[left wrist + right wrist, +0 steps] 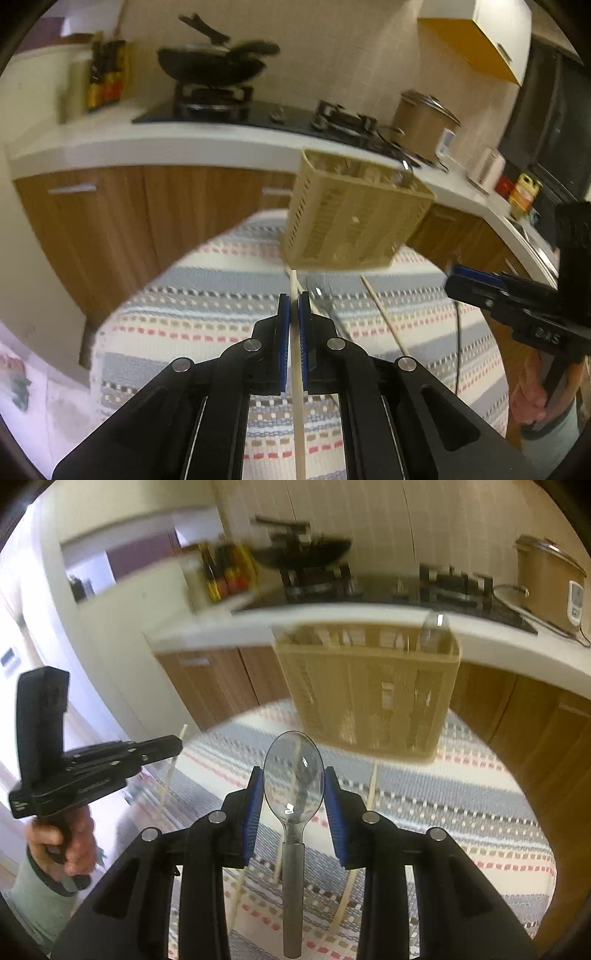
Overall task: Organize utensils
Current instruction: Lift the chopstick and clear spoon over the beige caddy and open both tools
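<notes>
Beige slotted basket (369,690) on striped tablecloth (480,812), clear spoon (436,631) inside

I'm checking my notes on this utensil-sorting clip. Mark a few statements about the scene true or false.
1. The left hand-held gripper is shut on a chopstick. True.
2. The right hand-held gripper holds a fork. False: it holds a clear spoon.
3. The beige basket stands on the striped cloth. True.
4. The basket is empty. False: a spoon sticks out of it.
5. Chopsticks lie on the cloth. True.
</notes>
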Motion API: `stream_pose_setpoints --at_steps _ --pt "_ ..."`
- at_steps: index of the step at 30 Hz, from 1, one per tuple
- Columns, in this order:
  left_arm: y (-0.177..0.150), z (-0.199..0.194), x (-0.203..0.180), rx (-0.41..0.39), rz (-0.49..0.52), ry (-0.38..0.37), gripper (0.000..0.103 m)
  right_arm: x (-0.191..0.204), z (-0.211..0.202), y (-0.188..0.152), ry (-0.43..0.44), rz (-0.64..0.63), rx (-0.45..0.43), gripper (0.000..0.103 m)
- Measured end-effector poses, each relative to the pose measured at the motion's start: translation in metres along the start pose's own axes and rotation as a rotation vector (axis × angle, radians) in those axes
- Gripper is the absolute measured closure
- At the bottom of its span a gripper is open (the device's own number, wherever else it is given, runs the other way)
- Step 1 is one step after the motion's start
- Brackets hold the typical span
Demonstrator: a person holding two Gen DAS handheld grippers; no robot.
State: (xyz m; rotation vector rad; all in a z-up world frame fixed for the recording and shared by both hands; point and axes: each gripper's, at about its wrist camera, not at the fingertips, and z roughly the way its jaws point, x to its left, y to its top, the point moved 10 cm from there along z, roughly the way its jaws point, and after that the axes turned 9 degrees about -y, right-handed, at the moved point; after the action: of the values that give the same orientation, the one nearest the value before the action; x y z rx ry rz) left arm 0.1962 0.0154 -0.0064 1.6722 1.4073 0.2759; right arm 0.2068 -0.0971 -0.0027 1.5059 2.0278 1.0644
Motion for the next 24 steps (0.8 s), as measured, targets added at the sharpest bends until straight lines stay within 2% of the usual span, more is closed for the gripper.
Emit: stream_pose_setpoints --at_steps 2,5,7,9,15,18,20,24 --pt "0.004 -0.007 -0.007 -0.041 -0.01 -0.022 0.1 0.001 -0.009 0.01 0.012 0.001 -0.03 0.073" --pt "0.018 -0.021 -0.017 -0.105 0.011 -0.005 0.1 0.001 -0.019 0.023 0.0 -0.008 -0.069 0.074" --pt "0.036 -0.026 -0.019 -0.149 0.01 0.032 0.1 0.0 -0.022 0.033 -0.001 -0.006 -0.095 0.074" --pt "0.053 -0.034 -0.029 -0.192 0.008 0.018 0.1 -0.002 -0.024 0.043 -0.011 -0.009 -0.116 0.074" --pt "0.101 -0.033 -0.051 -0.28 0.056 -0.005 0.1 -0.01 -0.009 0.055 -0.042 -0.03 -0.121 0.074" --pt "0.121 -0.028 -0.062 -0.313 0.107 -0.004 0.1 -0.019 -0.008 0.069 -0.08 -0.027 -0.152 0.074" --pt "0.142 -0.024 -0.074 -0.331 0.13 -0.037 0.1 -0.028 -0.015 0.089 -0.105 -0.01 -0.201 0.074" --pt "0.189 -0.017 -0.083 -0.368 0.123 -0.114 0.1 -0.044 -0.021 0.123 -0.162 0.021 -0.236 0.074"
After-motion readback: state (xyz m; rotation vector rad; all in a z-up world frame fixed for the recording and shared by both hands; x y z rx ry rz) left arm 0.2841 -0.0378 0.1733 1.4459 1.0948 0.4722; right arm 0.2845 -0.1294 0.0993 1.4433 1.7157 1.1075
